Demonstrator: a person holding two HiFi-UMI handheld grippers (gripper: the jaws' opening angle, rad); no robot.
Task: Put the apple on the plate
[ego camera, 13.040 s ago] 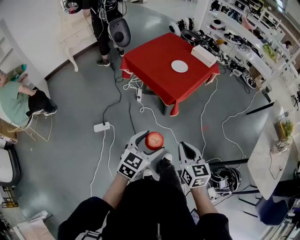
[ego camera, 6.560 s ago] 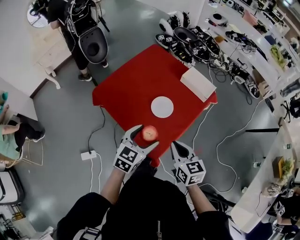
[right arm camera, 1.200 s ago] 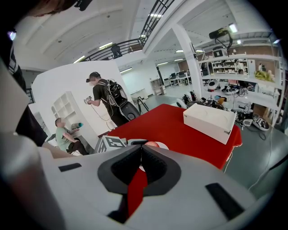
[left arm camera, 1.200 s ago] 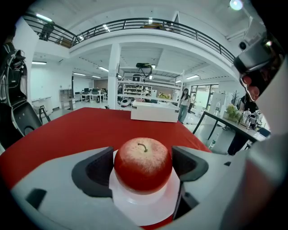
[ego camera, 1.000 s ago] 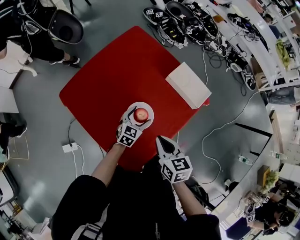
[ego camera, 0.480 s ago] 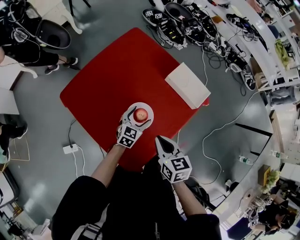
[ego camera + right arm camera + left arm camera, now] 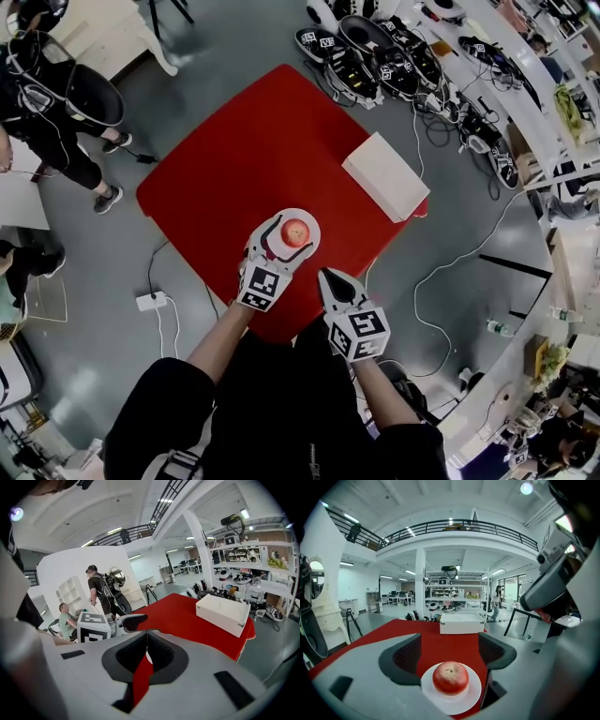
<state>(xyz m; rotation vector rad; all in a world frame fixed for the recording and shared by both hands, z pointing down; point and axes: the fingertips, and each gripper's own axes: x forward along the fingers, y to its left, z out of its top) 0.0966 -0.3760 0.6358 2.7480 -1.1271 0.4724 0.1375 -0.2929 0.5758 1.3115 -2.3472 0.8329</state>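
Red tabletop (image 7: 253, 141): the only work surface in reach, and the person stands at its near corner. That's likely why everything sits on this side.

White box (image 7: 385, 175): lies by the right corner, well apart from the plate. It doesn't block either gripper.

Left gripper (image 7: 451, 646): jaws spread wide, one either side of the plate, with nothing gripped. A gap shows on both sides of the apple in the left gripper view, so it carries no load. It's level with the fruit, which fits a put-down. My read is that the next step is a straight pull-back toward the near corner, without clipping the plate rim.

Right gripper (image 7: 146, 633): jaws closed tip to tip and empty. It hangs over the near corner beside the left one, out of the way, since this job needs one gripper.

Plate (image 7: 471, 698): white, flat on the cloth toward the near corner.

Apple (image 7: 450, 677): sits stem-up, roughly centred on the plate. The goal looks met.
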